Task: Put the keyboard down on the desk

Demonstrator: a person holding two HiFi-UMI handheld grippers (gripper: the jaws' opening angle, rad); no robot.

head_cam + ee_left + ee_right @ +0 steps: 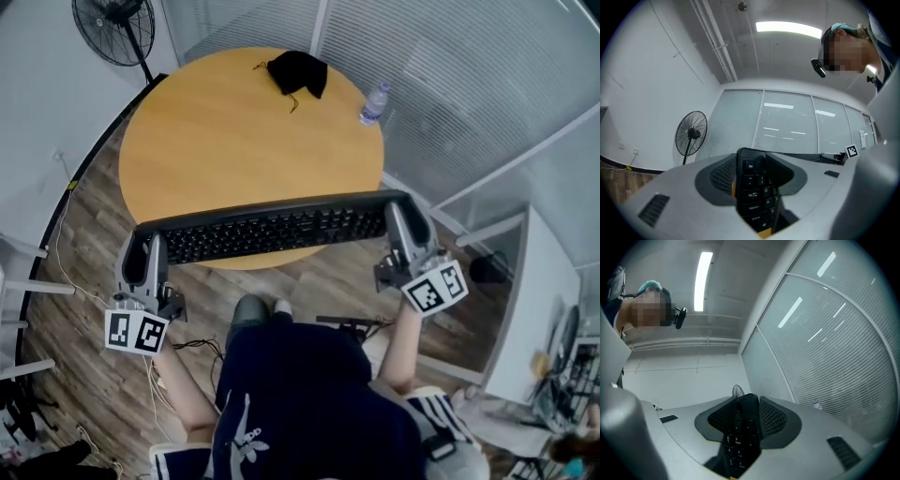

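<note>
A long black keyboard [272, 230] hangs level in the air over the near edge of the round wooden desk [225, 131]. My left gripper [148, 255] is shut on its left end, where the Esc and Tab keys [753, 192] show between the pads. My right gripper [401, 228] is shut on its right end, with the number keys [740, 437] clamped between the pads. Both gripper views point upward at the walls and ceiling, so the desk is hidden in them.
On the desk's far side lie a black cloth [298, 71] and a clear water bottle [373, 103]. A standing fan [117, 28] is at the back left. Glass partitions with blinds [450, 84] run along the right, and a white table [530, 309] stands at the right.
</note>
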